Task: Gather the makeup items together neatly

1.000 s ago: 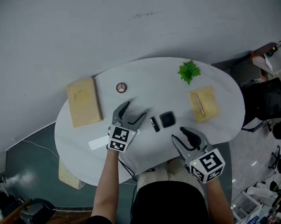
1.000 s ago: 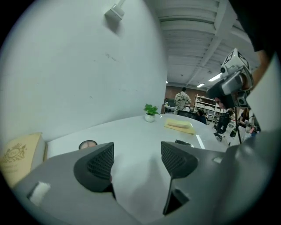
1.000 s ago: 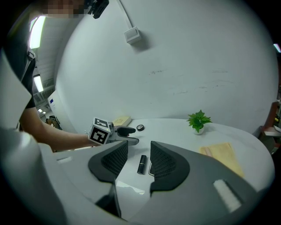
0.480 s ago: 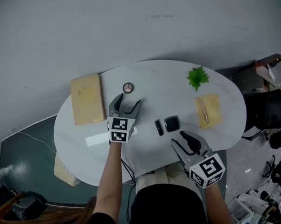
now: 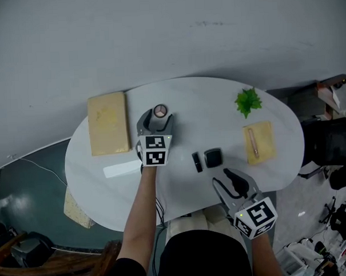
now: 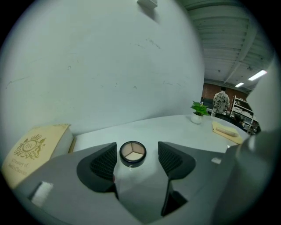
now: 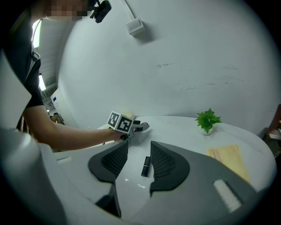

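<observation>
- The left gripper (image 5: 156, 121) reaches across the white worktop (image 5: 217, 98), and its fingers (image 6: 104, 161) stand either side of a round compact (image 5: 160, 111).
- In the left gripper view the round compact (image 6: 133, 153) sits upright on the worktop between the two fingertips. There is a clear gap on each side, so neither pad presses on it.
- The left fingers have just been closing in, but they are released, with nothing clamped.
- The right gripper (image 5: 231, 180) hangs over the near edge of the worktop with its fingers parted and nothing between them.
- A black lipstick tube (image 7: 145, 166) shows through the gap between the right fingers, lying flat on the worktop just beyond them (it is not touched).
- In the head view the black lipstick tube (image 5: 197, 162) lies just beside a square black case (image 5: 213, 158), both near the middle of the worktop and well apart from the round compact.
- A tan box (image 5: 108, 123) lies at the left end.
- A small potted plant (image 5: 248, 101) stands at the right, with a yellow cloth (image 5: 259, 142) near it.
</observation>
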Available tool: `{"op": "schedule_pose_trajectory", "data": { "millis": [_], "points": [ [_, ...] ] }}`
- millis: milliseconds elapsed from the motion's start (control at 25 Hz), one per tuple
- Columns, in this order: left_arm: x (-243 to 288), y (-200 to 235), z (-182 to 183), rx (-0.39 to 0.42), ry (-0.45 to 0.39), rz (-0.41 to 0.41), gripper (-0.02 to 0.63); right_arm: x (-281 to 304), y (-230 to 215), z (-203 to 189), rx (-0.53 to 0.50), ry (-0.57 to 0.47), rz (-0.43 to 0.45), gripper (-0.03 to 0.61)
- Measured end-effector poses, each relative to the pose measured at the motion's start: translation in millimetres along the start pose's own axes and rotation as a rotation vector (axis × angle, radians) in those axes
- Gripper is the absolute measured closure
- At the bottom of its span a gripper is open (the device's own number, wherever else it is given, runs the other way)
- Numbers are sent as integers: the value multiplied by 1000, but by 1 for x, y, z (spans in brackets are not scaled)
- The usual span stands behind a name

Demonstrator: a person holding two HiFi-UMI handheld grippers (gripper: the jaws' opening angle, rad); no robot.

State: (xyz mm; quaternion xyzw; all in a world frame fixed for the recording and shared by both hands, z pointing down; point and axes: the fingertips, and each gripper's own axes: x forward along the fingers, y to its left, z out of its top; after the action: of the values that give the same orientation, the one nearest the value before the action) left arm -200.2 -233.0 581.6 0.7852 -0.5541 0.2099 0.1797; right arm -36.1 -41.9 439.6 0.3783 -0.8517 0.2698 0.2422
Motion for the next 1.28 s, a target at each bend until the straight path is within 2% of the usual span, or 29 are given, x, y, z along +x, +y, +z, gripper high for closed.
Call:
{"op": "schedule_pose_trajectory", "data": {
  "millis": [480, 840, 1280],
  "points": [
    [16, 6, -14, 21, 92, 51, 368, -11, -13, -6, 29, -7, -35, 408],
    [20, 10, -18, 19, 128, 68, 403, -15, -13, -8, 36, -18, -50, 410],
    [13, 3, -18, 22, 133, 30, 405, -19, -8, -6, 32, -33, -50, 410]
  ]
}}
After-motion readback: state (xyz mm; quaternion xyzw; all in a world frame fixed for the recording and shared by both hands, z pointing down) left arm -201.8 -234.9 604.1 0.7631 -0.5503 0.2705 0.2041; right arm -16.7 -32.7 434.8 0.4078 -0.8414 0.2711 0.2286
